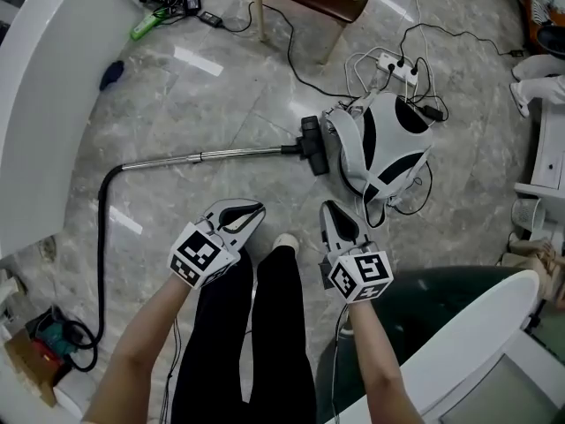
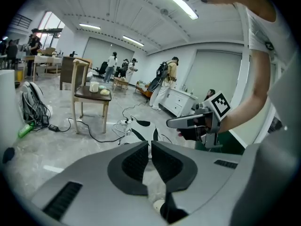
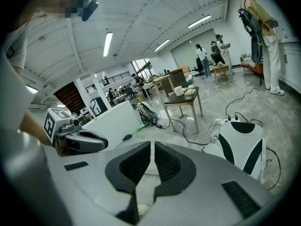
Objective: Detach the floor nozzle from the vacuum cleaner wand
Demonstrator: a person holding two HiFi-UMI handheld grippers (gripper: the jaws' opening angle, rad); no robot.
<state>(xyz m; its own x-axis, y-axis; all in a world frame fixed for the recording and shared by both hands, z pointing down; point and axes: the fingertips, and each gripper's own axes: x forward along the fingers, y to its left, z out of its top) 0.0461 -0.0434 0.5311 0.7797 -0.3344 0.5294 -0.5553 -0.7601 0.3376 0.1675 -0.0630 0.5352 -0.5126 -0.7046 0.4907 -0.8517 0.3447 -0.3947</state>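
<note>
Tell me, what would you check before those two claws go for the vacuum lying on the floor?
1. The nozzle is on the wand: ok, they are joined and lie on the floor.
2. The left gripper is empty: ok, nothing is between its jaws.
3. The right gripper is empty: ok.
4. Jaws are apart for grabbing: not ok, both are shut.
5. Grippers have reached the vacuum: not ok, neither touches it.

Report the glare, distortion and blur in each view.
Head view: sharp, with white glare streaks on the glossy floor and mild bending at the edges. Left gripper view: heavy fisheye curve, black corners, a ceiling light strip blown out. Right gripper view: same fisheye and black corners, ceiling lights bright.
</note>
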